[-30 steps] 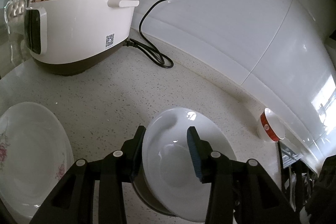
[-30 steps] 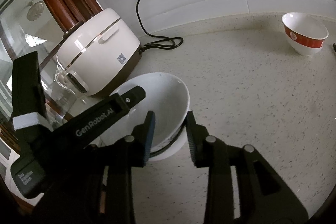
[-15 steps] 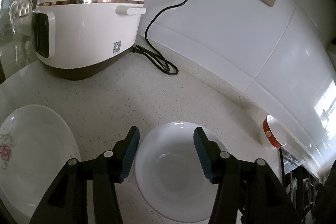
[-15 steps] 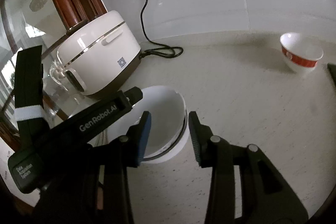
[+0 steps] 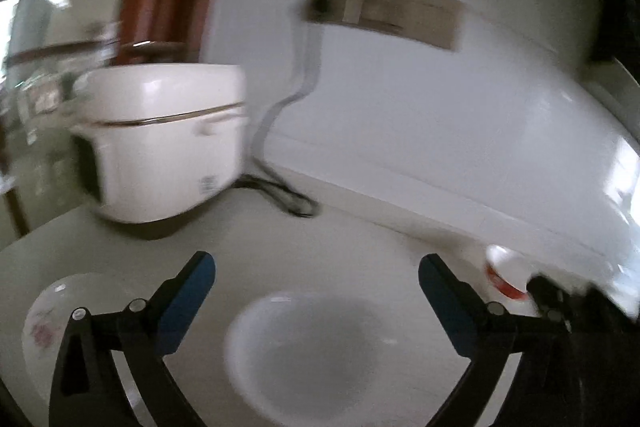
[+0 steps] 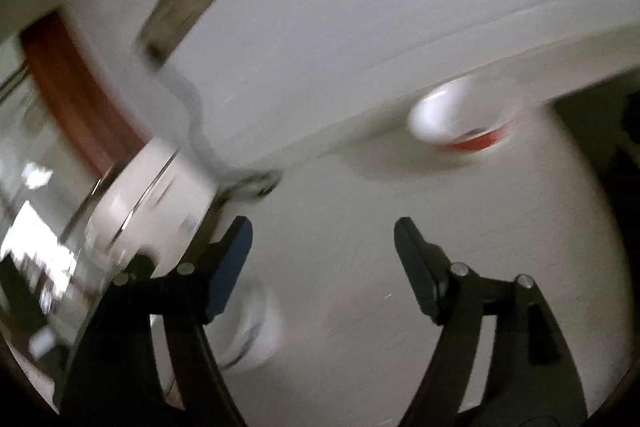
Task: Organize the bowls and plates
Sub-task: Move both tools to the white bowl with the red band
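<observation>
Two bowls are sitting on the tabletop: one plain white bowl near and one red-banded bowl far right. One flowered plate is lying near left, and one rice cooker is standing far left.

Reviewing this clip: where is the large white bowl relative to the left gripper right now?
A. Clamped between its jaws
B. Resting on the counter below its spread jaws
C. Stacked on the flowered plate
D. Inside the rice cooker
B: the large white bowl sits on the counter, and the left gripper has its jaws spread wide, still opening, touching nothing.
</observation>
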A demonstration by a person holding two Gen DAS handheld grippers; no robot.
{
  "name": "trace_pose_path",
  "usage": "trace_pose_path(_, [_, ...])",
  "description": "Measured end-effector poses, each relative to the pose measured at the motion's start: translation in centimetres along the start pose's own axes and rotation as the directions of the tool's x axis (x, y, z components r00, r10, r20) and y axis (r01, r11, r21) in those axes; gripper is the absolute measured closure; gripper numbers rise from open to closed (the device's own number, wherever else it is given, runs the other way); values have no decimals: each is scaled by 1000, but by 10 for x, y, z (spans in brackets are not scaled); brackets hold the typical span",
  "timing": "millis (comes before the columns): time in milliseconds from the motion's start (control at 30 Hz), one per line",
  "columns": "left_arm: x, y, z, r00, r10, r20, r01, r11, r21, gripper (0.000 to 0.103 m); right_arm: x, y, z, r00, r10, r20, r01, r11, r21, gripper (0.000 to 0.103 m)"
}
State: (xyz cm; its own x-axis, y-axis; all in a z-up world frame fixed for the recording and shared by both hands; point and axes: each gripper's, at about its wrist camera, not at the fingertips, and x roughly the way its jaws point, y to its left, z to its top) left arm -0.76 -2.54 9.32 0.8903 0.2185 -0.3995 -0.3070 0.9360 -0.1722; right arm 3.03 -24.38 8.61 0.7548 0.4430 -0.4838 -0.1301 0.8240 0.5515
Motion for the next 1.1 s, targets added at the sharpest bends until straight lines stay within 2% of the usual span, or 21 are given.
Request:
trace_pose_path(67, [5,-23,2,995,-89,-46,90,995,35,0,-8,-31,15,995,-80,53,75,994,83,27])
trace_pose_path(100, [9,-38,3,985,-147,-89,151,988,43,0,-13,-49,21,990,-117,73,106,985,139,27])
trace_pose_path(167, [15,-64,3,968,-206,-146,217,974,64,0,-24,-75,27,982,-157,104,131,967,220,27])
trace_pose_path(267, [38,-97,7,934,-249,-256,276,958,75,0,-33,-95,33,964,-227,138,185,948,260,27])
trace_pose_path(333, [59,-113,10,912,-267,-311,298,953,57,0,-33,-102,32,961,-243,132,201,941,271,27])
trace_pose_path(533, [95,-139,-7,924,-264,-277,296,952,80,0,-34,-102,29,953,-262,152,216,940,263,27])
trace_pose_path(633, [109,-146,-20,917,-279,-284,311,947,75,0,-38,-101,27,941,-289,177,240,937,256,27])
trace_pose_path(733, [108,-149,-26,914,-294,-278,337,934,121,0,-37,-102,28,932,-313,182,267,934,239,27])
trace_pose_path(833, [103,-149,-32,931,-284,-229,332,919,212,0,-36,-96,29,926,-320,199,280,937,207,27])
trace_pose_path(933, [106,-140,-31,936,-278,-216,318,930,182,0,-28,-89,37,931,-290,221,256,952,167,27])
trace_pose_path(1033, [105,-131,-23,937,-283,-203,315,938,146,0,8,-93,57,964,-246,99,227,959,168,27])
trace_pose_path(1100, [106,-127,-20,935,-294,-201,322,938,127,0,32,-96,72,970,-245,4,241,957,159,27])
